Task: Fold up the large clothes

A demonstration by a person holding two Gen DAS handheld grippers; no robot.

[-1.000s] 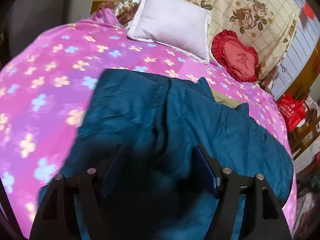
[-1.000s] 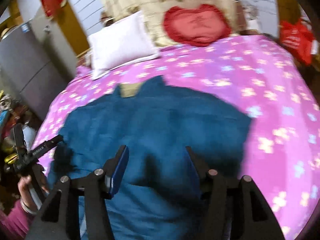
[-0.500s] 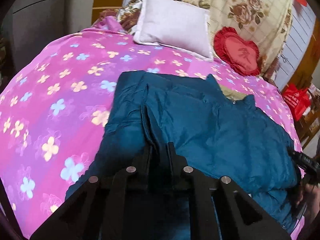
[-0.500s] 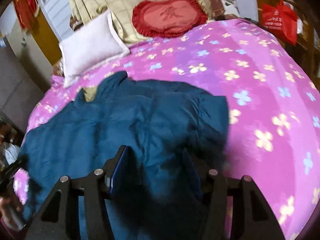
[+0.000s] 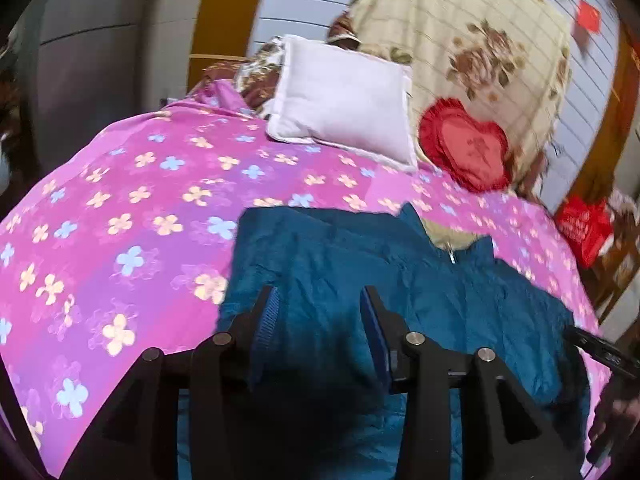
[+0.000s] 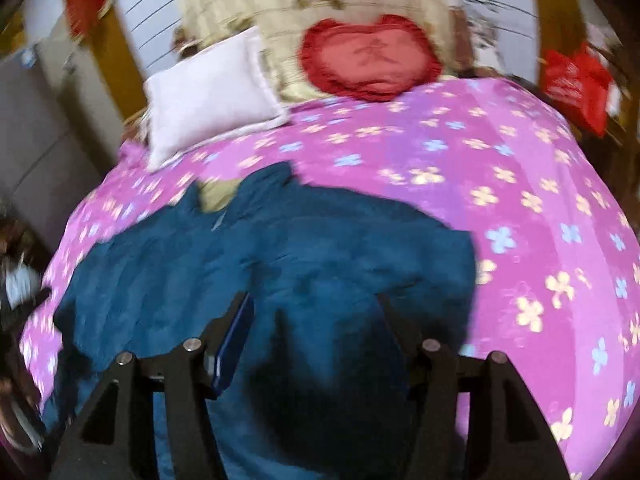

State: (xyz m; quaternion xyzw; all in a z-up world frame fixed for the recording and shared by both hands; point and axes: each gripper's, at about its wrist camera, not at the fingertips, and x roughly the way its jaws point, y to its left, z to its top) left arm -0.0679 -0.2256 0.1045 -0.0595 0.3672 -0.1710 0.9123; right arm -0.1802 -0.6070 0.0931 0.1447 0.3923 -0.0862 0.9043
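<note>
On my left I see open stretches of the bed (image 5: pixel 132 208), its smooth pink cover printed with yellow and blue flowers. My left gripper (image 5: pixel 320 320) hangs over the near left part of the teal jacket (image 5: pixel 400 280); its jaws have just been opening and stand apart, with the cloth beneath them, nothing pinched. The jacket is soft, crinkled fabric lying flat mid-bed, its zipper and pale lining showing at the collar, its left edge folded straight. Behind it a white square pillow (image 5: pixel 344 100) leans beside a red heart-shaped cushion (image 5: pixel 468 144) with a frilled rim, both against a cream floral blanket (image 5: pixel 480 40). My right gripper (image 6: pixel 316 320) is open above the jacket's right half. Farther right the cover is bare up to the bed's rounded edge, where a red bag (image 6: pixel 576 80) sits beyond.
</note>
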